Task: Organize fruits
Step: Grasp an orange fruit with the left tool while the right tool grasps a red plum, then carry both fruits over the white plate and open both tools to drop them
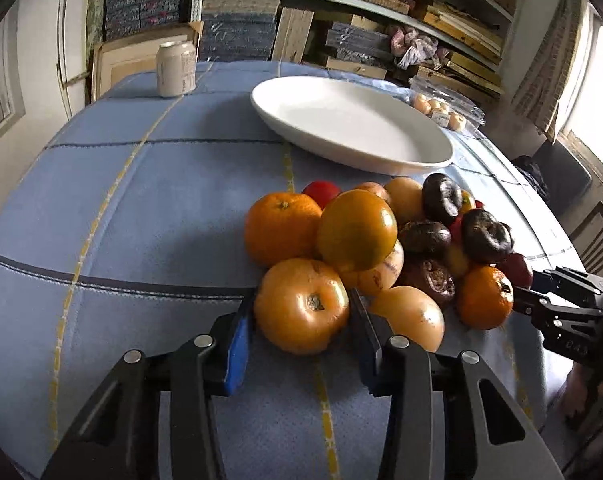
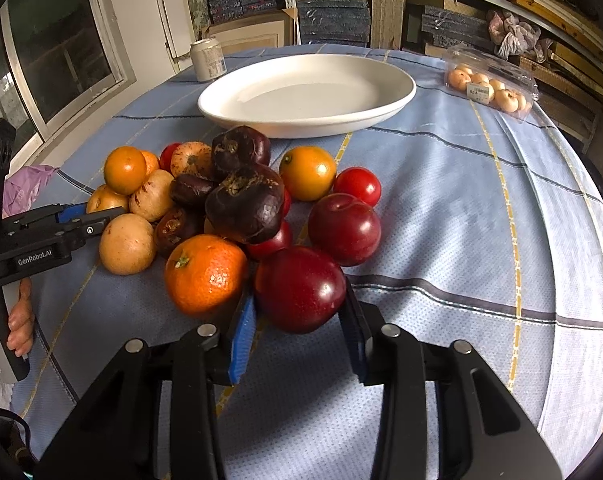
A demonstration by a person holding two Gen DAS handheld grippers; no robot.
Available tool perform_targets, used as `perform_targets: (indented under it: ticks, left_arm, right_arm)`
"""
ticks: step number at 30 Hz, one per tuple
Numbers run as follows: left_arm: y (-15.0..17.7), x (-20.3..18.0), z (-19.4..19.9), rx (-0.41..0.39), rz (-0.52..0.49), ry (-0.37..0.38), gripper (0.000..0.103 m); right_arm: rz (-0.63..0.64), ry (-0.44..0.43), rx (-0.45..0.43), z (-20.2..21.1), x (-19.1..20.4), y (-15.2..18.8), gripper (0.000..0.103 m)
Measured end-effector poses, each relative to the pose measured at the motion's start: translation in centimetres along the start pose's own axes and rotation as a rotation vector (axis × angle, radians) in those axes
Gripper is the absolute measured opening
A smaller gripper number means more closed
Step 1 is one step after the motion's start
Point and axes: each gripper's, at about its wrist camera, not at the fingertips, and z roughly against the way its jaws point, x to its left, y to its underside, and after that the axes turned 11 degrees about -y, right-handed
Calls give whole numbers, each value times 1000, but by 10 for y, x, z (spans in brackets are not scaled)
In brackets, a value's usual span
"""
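Observation:
A pile of fruit lies on the blue tablecloth in front of an empty white plate (image 1: 353, 124), which also shows in the right wrist view (image 2: 309, 92). My left gripper (image 1: 303, 312) is shut on an orange persimmon-like fruit (image 1: 301, 306) at the near edge of the pile. My right gripper (image 2: 299, 312) is shut on a dark red plum (image 2: 299, 288). Beside it lie an orange (image 2: 205, 276), another plum (image 2: 343, 228) and dark purple fruits (image 2: 243, 204). The right gripper (image 1: 519, 296) shows at the right in the left wrist view, the left gripper (image 2: 105, 216) at the left in the right wrist view.
A drink can (image 1: 176, 68) stands at the far left of the table. A clear plastic box of small fruits (image 2: 489, 86) lies at the far right. Shelves of boxes stand behind the table. A pink bag (image 2: 25, 188) lies at the left edge.

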Motion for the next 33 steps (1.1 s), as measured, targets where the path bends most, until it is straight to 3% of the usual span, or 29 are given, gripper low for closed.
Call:
perform_targets:
  ticks: [5, 7, 13, 18, 23, 29, 33]
  left_arm:
    - [3, 0, 33, -142, -1, 29, 44]
    - [3, 0, 39, -165, 4, 27, 44]
    - [-16, -4, 48, -140, 12, 33, 44]
    - [-69, -22, 39, -140, -22, 24, 44]
    - [-106, -39, -2, -109, -19, 11, 44]
    - [-127, -42, -61, -5, 26, 20, 44]
    - [-130, -42, -70, -7, 13, 17, 45]
  right_arm:
    - [-10, 7, -64, 15, 0, 1, 38]
    - [-20, 4, -89, 23, -2, 1, 38]
    - [-43, -15, -144, 49, -4, -14, 38]
    - [2, 16, -203, 64, 1, -71, 38]
    - [-22, 19, -174, 18, -13, -124, 38]
    - [-70, 15, -86, -39, -38, -140, 38]
    - [-80, 23, -56, -58, -49, -143, 40]
